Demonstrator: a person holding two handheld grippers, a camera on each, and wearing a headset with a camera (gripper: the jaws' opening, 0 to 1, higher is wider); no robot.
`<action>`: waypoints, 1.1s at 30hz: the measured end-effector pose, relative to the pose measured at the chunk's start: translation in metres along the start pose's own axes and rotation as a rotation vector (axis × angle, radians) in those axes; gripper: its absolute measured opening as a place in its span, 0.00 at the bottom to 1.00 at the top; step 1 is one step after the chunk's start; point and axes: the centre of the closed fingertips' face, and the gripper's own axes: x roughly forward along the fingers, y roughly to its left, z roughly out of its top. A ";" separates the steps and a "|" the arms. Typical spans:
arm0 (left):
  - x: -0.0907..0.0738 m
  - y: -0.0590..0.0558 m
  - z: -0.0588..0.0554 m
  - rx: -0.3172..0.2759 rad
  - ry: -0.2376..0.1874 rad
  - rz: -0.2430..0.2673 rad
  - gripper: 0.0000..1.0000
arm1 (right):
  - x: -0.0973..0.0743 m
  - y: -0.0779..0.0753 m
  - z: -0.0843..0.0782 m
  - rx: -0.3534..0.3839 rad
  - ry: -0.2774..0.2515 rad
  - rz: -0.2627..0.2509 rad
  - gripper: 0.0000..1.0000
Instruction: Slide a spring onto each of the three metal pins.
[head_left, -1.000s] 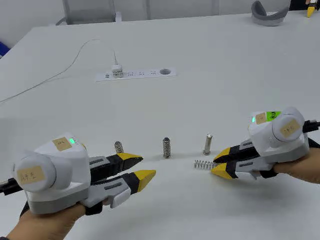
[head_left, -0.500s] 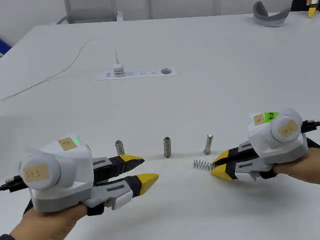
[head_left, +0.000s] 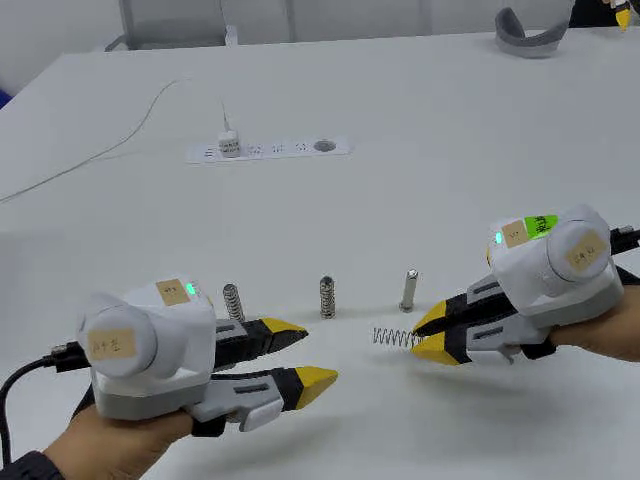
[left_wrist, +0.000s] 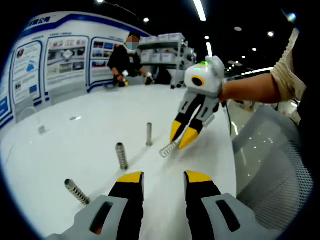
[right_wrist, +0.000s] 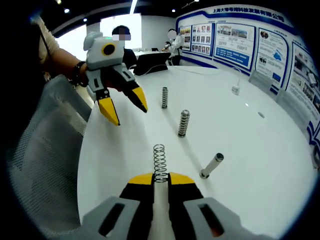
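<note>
Steel spring pinched in the right gripper's closed jaws; bare pin just right, sprung pins ahead. Left gripper gapes empty. Spring now lifted off the table.

Office showroom; wall posters; stocked shelves

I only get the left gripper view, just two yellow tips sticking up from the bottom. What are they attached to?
Observer: In the head view the left gripper is a chunky white handheld body, held in a person's hand.
Operator: Does mine have a green lamp too?
Observer: Yes. Like the right gripper, which holds the spring, it has a green light lit on top.
</note>
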 end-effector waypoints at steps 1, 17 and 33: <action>0.002 -0.001 0.000 0.005 0.002 -0.007 0.32 | -0.001 0.003 0.003 -0.012 0.000 0.007 0.11; 0.018 -0.018 0.005 0.114 0.042 -0.090 0.27 | -0.001 0.033 0.026 -0.135 0.025 0.094 0.11; 0.021 -0.031 0.004 0.190 0.052 -0.149 0.12 | -0.004 0.043 0.032 -0.179 0.054 0.119 0.11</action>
